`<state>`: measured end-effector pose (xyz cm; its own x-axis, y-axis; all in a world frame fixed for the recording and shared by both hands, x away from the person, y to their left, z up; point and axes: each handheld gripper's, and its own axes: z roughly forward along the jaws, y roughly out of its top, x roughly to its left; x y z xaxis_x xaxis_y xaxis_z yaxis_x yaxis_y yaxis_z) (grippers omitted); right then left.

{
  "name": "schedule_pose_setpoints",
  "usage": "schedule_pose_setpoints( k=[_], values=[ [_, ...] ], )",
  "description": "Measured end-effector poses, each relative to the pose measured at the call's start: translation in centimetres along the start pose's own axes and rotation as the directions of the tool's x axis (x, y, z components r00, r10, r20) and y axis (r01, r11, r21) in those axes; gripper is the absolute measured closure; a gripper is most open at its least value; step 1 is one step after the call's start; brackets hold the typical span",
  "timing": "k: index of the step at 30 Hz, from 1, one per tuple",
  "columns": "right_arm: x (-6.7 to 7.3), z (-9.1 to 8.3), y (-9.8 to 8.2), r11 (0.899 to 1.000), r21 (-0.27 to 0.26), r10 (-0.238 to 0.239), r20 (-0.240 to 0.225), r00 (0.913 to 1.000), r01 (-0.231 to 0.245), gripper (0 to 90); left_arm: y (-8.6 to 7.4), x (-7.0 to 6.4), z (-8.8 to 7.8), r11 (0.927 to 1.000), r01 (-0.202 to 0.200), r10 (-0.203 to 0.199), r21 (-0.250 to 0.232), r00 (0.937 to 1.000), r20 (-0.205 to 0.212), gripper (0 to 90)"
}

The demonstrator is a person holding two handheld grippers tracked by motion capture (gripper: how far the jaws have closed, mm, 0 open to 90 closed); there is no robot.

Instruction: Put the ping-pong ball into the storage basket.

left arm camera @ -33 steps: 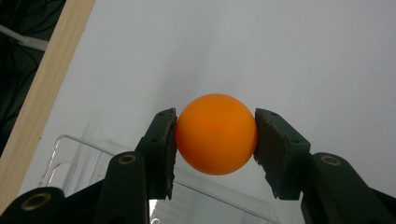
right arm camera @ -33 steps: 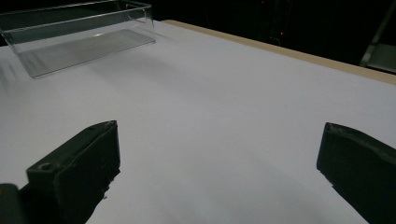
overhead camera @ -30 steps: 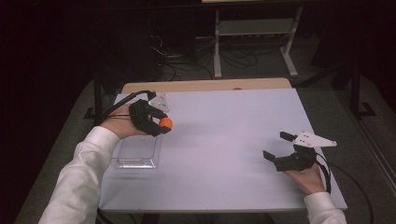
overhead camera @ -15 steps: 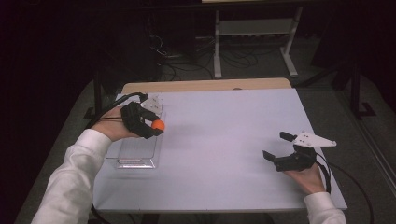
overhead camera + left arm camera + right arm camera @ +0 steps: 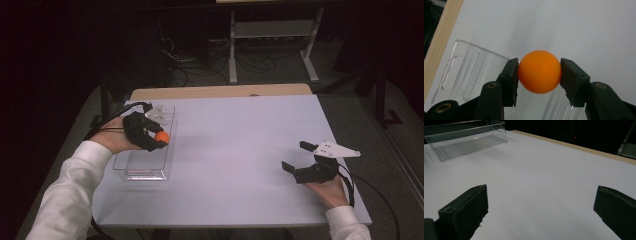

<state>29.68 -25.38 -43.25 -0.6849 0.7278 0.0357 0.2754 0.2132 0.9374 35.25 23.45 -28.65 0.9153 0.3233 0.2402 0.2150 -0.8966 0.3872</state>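
Note:
An orange ball (image 5: 539,71) sits squeezed between the two black jaws of my left gripper (image 5: 539,73), which is shut on it. In the high view that left gripper (image 5: 158,138) holds the orange ball (image 5: 161,136) over the right rim of a clear plastic tray (image 5: 141,168) at the table's left side. The clear tray (image 5: 461,75) lies just beneath the ball, with nothing in the part I see. My right gripper (image 5: 300,156) hovers near the table's right edge, jaws wide apart with nothing between them. Its right gripper view (image 5: 541,205) looks across bare white table.
The white table top (image 5: 240,150) has a wooden strip (image 5: 220,91) along its far edge. The clear tray (image 5: 464,137) appears far off in the right gripper view. Beyond the table stand a metal stand (image 5: 270,30) and cables on a dark floor.
My left hand has carried the orange ball leftward and toward the far end of the tray, from beside the tray to over it. The right hand has stayed still.

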Motion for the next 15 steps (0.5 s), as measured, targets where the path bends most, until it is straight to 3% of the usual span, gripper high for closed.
schedule_pose_setpoints(
  k=[15],
  values=[
    [0.1, 0.0, 0.0, 1.0, 0.004, 0.0, 0.001, 1.0, 0.0, 0.0, -1.1, 0.1, -0.1, 0.9969, -0.004, 0.003, 0.079, 0.9998, 0.02, 51.1]
  ],
)
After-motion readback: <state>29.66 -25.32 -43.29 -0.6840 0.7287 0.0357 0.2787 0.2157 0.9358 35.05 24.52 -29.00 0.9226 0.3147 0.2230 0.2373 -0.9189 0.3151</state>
